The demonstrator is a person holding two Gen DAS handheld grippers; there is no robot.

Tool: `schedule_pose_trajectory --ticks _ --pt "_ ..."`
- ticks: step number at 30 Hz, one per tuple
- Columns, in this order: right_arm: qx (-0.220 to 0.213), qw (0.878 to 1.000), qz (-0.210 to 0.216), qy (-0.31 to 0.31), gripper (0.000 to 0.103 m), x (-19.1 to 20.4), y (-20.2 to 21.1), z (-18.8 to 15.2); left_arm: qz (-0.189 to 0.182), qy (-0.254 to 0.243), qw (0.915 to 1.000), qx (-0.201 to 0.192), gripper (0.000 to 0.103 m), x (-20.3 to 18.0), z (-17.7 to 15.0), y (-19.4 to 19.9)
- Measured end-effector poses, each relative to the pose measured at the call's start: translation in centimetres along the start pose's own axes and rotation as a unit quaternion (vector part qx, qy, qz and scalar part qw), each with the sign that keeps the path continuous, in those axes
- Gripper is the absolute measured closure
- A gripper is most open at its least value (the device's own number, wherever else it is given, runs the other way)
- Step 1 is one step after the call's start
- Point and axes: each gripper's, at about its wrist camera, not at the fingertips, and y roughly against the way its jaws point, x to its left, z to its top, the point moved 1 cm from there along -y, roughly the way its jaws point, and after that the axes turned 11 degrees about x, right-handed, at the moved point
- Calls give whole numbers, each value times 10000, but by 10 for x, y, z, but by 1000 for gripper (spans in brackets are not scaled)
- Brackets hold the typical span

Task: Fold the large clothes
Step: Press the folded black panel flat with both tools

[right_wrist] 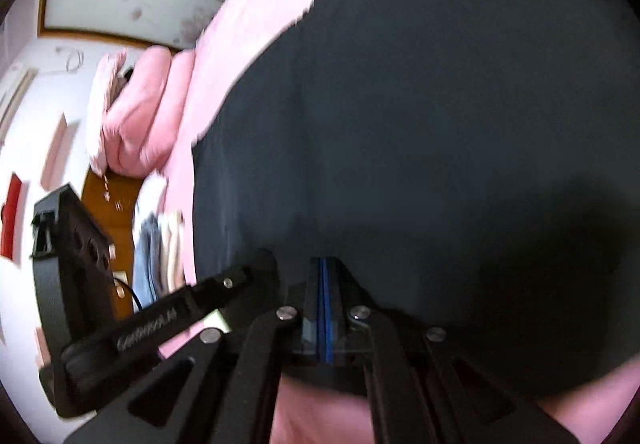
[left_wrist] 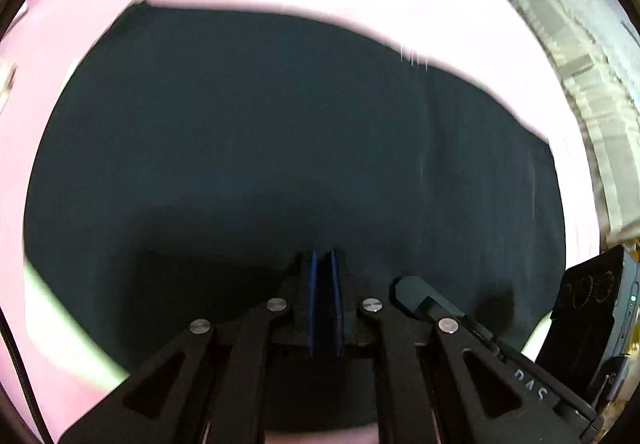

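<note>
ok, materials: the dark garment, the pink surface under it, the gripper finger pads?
Dark garment: looks like thin matte woven or knit fabric; no sheen, soft creases.
Pink surface: looks like a cloth bed sheet, matte, gently rumpled.
Finger pads: blue strips, probably rubber or foam on black hard plastic; unsure.
</note>
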Motion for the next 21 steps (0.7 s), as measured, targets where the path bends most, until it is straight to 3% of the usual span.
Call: schedule_pose_trajectory --ticks 3,6,9,13,14,16,18,19,21 --pt "-286 9995 53 74 103 -2 -3 52 31 32 9997 -233 98 -1 41 -7" --pt "-469 9985 -180 238 103 5 -8 102 383 176 9990 -140 98 -2 78 -26" --pt "-484 9978 -382 239 103 0 -14 137 632 142 9979 -83 98 -1 92 -34" --pt "-407 9960 -415 682 103 -13 -5 147 1298 -48 9915 -127 102 13 86 -29" --pt "-456 9948 -491 769 103 -16 1 147 1539 81 9879 -180 102 26 86 -24" --pt "-523 9933 -562 867 103 -29 20 148 2288 494 9716 -356 98 65 83 -14" --pt "-902 9868 -1133 730 103 -52 55 149 2923 828 9520 -377 98 108 81 -9" --pt "-1148 9818 -1401 570 103 -69 77 149 3040 978 9471 -310 98 134 81 -8" --pt "-1572 9704 -1822 181 103 -101 116 143 2884 1055 9512 -292 98 163 85 -3"
